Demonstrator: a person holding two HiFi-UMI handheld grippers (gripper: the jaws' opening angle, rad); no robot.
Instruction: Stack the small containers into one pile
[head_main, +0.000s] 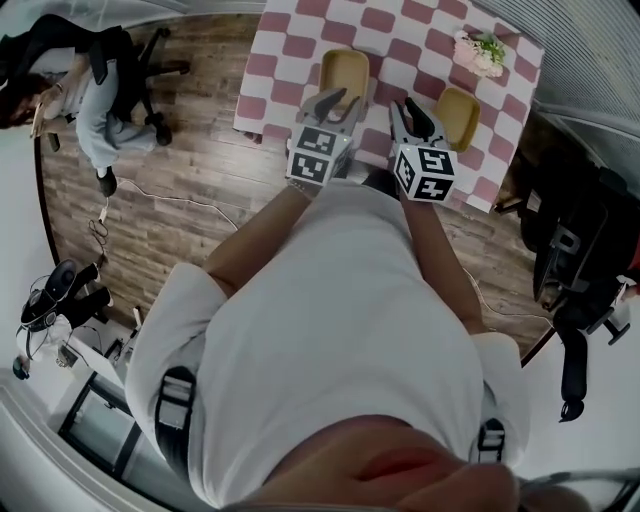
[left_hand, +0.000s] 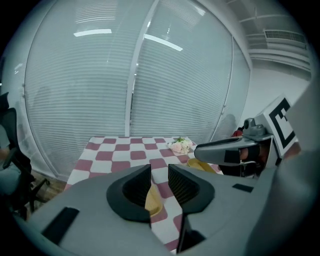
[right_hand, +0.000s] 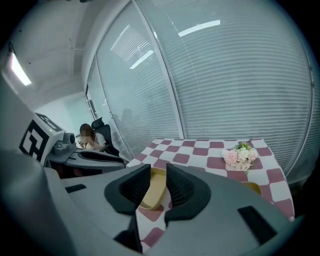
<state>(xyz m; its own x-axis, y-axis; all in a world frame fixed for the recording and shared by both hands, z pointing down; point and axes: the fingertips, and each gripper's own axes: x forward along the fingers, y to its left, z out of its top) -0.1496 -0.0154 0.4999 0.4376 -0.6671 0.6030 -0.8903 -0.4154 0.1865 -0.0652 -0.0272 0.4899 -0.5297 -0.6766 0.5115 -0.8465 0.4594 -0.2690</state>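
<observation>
Since the wearer's white shirt (head_main: 340, 330) fills the lower half of the head view, only the top strip shows the work. At ten o'clock a seated person (head_main: 95, 95) is partly cut off by the frame edge, with wooden floor (head_main: 200, 140) beside them.

The bench (head_main: 420, 40) wears a red-and-white checked cloth. On it the left yellow container (head_main: 344, 68) lies at twelve o'clock from the left gripper (head_main: 337, 103). The fingertips overlap its near rim in that view, so contact cannot be judged there. In the left gripper view the left gripper (left_hand: 159, 172) has its fingers spread by a narrow gap and pinching nothing. Only a sliver of a yellow container (left_hand: 153, 200) shows through the gap, lying on the cloth beyond.

The right gripper (head_main: 415, 118) hangs at the bench's near edge. In the right gripper view its (right_hand: 158, 175) fingers are also spread and empty, and they frame part of a shallow yellow container (right_hand: 155, 189).

The right yellow container (head_main: 458, 112) sits just beside that gripper at three o'clock, well apart from the left one. It is half hidden behind the gripper (left_hand: 200, 165) in the left gripper view. In the right gripper view only a corner (right_hand: 252, 188) of it shows.

A small bouquet (head_main: 480, 50) lies at one o'clock from it. A dark chair (head_main: 580, 260) at the far right is hard to make out.
</observation>
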